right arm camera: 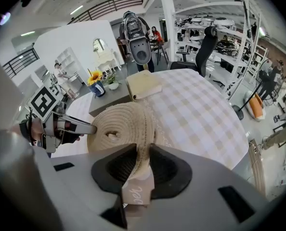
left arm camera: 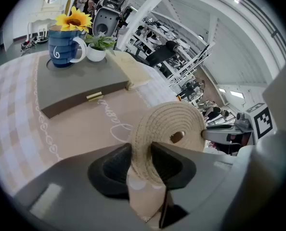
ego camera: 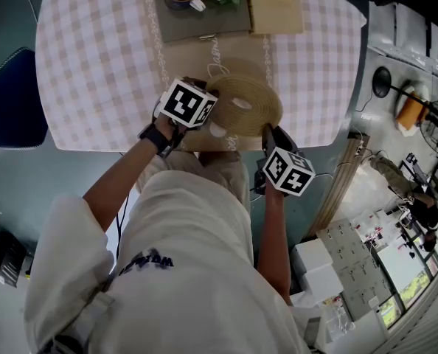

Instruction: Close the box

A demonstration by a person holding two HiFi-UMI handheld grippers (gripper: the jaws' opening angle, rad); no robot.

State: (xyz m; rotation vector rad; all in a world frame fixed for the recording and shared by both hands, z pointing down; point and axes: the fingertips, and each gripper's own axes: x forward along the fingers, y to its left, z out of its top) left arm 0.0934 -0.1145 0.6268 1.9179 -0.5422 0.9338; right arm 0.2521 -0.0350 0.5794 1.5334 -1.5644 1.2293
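A round woven straw lid (ego camera: 242, 102) sits tilted over a beige dotted box (ego camera: 217, 130) at the near edge of the table. My left gripper (ego camera: 209, 113) is shut on the lid's left rim, and in the left gripper view the rim (left arm camera: 148, 143) stands between the jaws with the box wall (left arm camera: 144, 198) below. My right gripper (ego camera: 269, 133) is shut on the lid's near right rim. In the right gripper view the lid (right arm camera: 121, 124) rises between the jaws above a printed strip of the box (right arm camera: 135, 194). The inside of the box is hidden.
A grey board (ego camera: 204, 17) at the table's far side carries a blue mug with a sunflower (left arm camera: 63, 44) and a small potted plant (left arm camera: 97, 49). A tan book (ego camera: 276, 4) lies beside it. A blue chair (ego camera: 12, 98) stands left; shelves and clutter (ego camera: 396, 220) right.
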